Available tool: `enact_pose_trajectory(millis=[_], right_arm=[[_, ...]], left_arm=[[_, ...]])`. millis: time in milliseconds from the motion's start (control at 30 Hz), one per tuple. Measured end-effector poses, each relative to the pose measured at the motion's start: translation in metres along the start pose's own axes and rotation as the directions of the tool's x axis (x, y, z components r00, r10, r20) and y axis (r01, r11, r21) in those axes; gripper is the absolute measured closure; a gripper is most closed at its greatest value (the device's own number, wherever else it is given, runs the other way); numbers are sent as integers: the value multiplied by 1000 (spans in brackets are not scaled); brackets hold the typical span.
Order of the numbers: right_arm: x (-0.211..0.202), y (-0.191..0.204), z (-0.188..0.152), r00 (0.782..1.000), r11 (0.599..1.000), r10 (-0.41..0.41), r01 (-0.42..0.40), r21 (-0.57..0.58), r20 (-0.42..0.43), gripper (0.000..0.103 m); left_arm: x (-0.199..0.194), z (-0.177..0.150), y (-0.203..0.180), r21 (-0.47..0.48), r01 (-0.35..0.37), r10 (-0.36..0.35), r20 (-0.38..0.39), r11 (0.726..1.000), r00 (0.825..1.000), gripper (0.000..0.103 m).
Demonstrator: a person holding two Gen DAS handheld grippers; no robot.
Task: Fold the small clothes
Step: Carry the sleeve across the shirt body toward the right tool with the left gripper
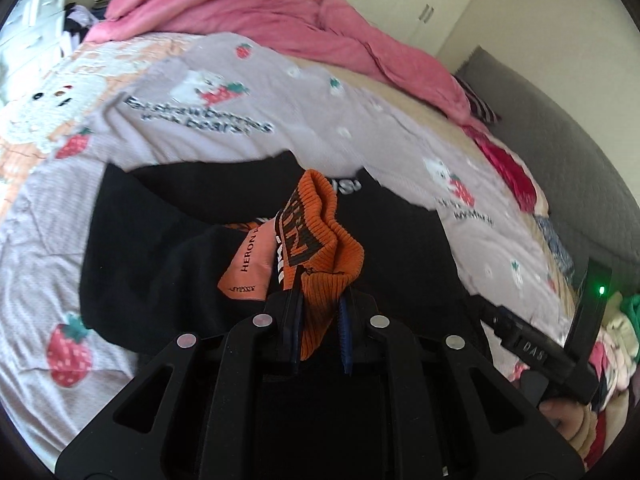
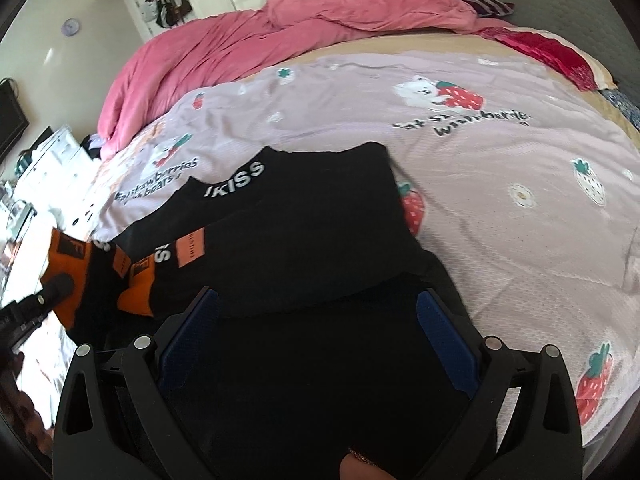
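A black garment (image 1: 160, 248) with orange ribbed trim lies partly folded on the bed; white lettering shows on it (image 2: 236, 180). My left gripper (image 1: 320, 296) is shut on the orange ribbed cuff (image 1: 320, 216) and holds it bunched above the black cloth, beside an orange label (image 1: 248, 268). My right gripper (image 2: 316, 294) stands open, its blue pads (image 2: 448, 344) far apart, with the near part of the black garment (image 2: 320, 232) lying between and under the fingers. The right view shows the left gripper (image 2: 40, 304) at its left edge, with the orange trim (image 2: 68, 252).
A lilac sheet (image 2: 500, 184) printed with strawberries and bears covers the bed. A pink duvet (image 2: 240, 40) is heaped along the far side, and a red cloth (image 1: 508, 168) lies by the grey headboard (image 1: 560, 120). More clothes (image 1: 616, 344) are piled at the right edge.
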State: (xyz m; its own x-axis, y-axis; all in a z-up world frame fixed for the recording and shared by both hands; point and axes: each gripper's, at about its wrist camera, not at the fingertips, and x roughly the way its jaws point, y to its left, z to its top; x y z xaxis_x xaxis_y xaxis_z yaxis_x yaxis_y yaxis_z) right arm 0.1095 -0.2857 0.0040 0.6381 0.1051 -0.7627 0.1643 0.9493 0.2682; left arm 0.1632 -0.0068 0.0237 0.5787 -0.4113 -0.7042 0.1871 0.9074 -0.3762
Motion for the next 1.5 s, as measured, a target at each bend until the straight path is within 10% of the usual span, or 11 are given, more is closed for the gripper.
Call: enact_pose_trajectory(millis=[333,567,867,1133,1367,1500], right_arm=[[-1,-8,9,1000,1000,-15,14,14,14,4],[4,-4,5,1000,1000,5,-5,19,-10,4],[29,34,-19,979,985,168,-170,-2,-117,5],[54,83,-34,960,967,226,-242,-86,-166,6],[77,98,-42,954,963,234,-254,-92,-187,45],[74,104,-43,955,956,249,-270,-118,-161,85]], left_arm=[[32,-21,-25,77,26,-18,-100,997,995,87],[32,-31,-31,131,69,-53,-120,989,991,53],[0,-16,9,73,-113,116,-29,991,993,9],[-22,-13,56,-66,-201,201,-7,977,980,9],[-32,-20,78,-131,-218,220,0,967,976,9],[-36,-24,88,-164,-213,217,1,963,976,9]])
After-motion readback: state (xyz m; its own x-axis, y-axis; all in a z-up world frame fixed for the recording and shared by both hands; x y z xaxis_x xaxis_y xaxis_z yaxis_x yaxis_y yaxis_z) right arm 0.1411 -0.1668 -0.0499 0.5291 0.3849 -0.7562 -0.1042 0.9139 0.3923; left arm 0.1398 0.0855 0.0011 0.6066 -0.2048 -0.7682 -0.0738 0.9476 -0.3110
